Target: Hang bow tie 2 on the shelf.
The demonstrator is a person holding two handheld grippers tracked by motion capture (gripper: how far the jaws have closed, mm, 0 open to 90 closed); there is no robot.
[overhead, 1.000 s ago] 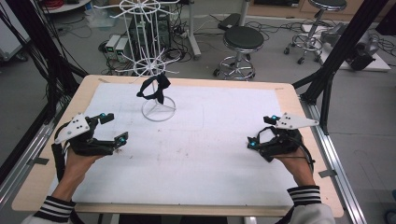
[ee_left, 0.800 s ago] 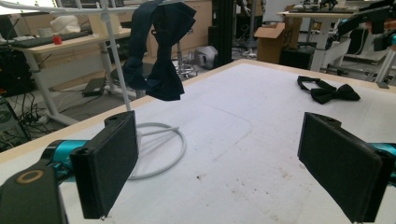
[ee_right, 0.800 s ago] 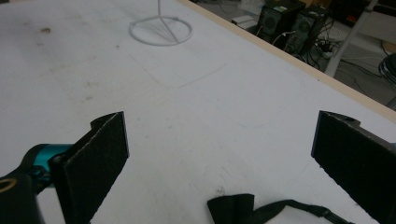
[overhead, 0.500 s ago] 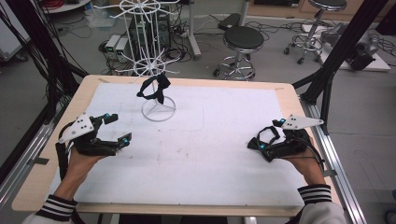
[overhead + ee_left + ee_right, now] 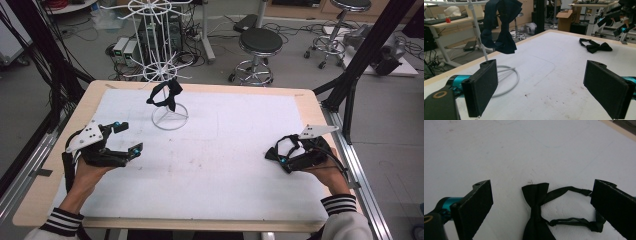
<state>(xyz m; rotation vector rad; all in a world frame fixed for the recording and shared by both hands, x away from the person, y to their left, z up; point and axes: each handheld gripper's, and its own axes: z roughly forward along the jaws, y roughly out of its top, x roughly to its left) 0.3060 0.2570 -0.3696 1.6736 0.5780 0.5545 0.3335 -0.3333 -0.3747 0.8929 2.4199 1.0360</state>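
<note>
Hovering with jaws apart over the black bow tie (image 5: 537, 212) lying flat near the worktop's right edge, the right gripper (image 5: 286, 156) should, I judge, pinch its centre knot, not the thin strap, while the left gripper (image 5: 120, 142) waits, likewise spread.

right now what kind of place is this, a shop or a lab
Most likely a lab or workshop, not a shop: a work table inside a black frame, cables and electronics boxes on the floor, rolling stools, and more benches in the left gripper view.
</note>
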